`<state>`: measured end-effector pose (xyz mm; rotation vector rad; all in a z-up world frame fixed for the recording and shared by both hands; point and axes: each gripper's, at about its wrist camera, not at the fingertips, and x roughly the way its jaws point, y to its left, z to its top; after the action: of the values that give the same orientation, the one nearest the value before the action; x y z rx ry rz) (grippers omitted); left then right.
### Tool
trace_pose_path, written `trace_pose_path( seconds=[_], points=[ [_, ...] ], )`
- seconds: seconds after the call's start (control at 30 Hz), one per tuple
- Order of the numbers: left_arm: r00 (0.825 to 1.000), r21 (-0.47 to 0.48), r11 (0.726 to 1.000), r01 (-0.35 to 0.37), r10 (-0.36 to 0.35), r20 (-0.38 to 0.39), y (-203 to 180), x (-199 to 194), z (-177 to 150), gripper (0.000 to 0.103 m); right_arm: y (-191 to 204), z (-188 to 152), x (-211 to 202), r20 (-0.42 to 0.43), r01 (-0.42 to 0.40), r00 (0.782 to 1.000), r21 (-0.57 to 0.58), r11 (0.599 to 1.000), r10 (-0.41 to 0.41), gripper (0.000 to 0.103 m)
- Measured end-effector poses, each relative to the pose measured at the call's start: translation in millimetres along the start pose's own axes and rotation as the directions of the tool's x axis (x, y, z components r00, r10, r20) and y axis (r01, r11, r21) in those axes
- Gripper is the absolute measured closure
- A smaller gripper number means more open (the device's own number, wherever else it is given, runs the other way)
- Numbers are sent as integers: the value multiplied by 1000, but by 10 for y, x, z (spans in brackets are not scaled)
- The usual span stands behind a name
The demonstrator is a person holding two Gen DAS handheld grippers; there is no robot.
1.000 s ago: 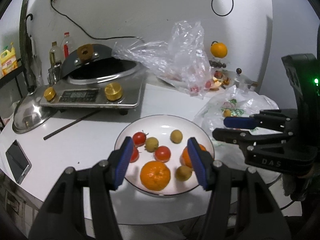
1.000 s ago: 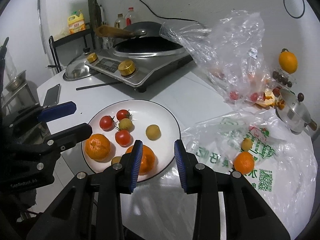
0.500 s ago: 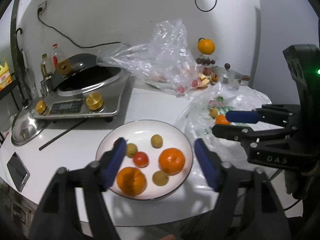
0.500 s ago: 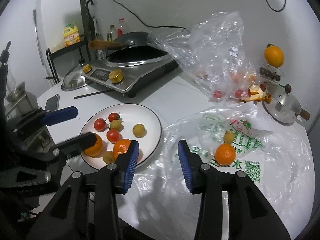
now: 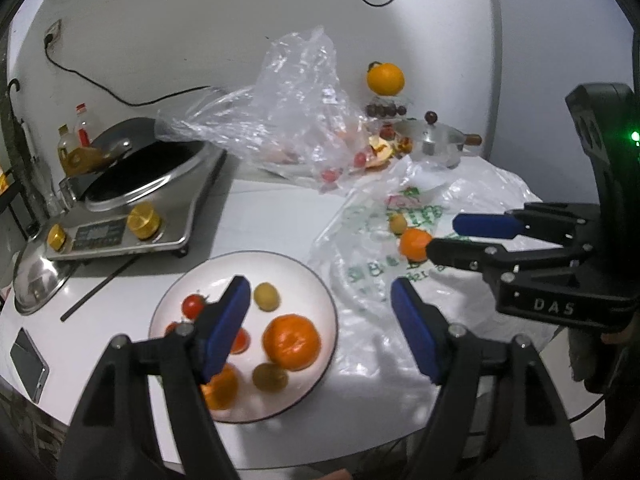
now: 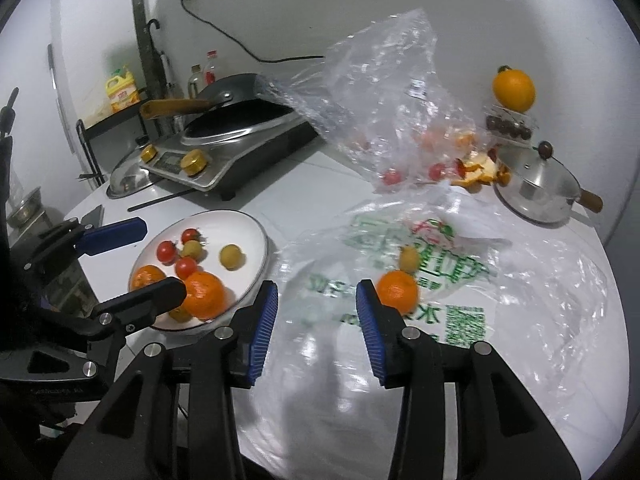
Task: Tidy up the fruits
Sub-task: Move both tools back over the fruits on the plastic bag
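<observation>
Fruits are split between two spots right now — most sit on the white plate [image 6: 262, 240] (cherry tomatoes, small yellow-green ones, a couple of oranges), while one loose orange [image 6: 397, 292] and a small yellow fruit [image 6: 410, 258] lie on the printed plastic bag [image 6: 460, 272] spread over the desk [image 6: 304, 196], right of the plate.

Right claw [image 6: 316, 320] has its pads apart with nothing between them, hovering just short of the loose orange. Left claw [image 5: 320, 328] is spread wider, also empty, hanging over the plate's right edge.

My guess is the orange on the bag gets picked next. The right claw's gap looks a bit tight for it, so I'd open wider first, then center both pads on the fruit's widest part — the bag is slippery and crinkly, so come down gently or the orange could roll, and don't pinch plastic along with it.
</observation>
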<state>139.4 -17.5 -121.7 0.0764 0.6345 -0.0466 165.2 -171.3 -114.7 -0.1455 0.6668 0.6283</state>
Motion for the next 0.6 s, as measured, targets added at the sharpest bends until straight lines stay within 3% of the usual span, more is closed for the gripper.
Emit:
trace_pose_path(
  seconds=[0.6],
  points=[
    [997, 59, 997, 53, -49, -66, -488, 507, 196, 29, -748, -171, 20, -22, 52, 999, 102, 993, -50, 60]
  ],
)
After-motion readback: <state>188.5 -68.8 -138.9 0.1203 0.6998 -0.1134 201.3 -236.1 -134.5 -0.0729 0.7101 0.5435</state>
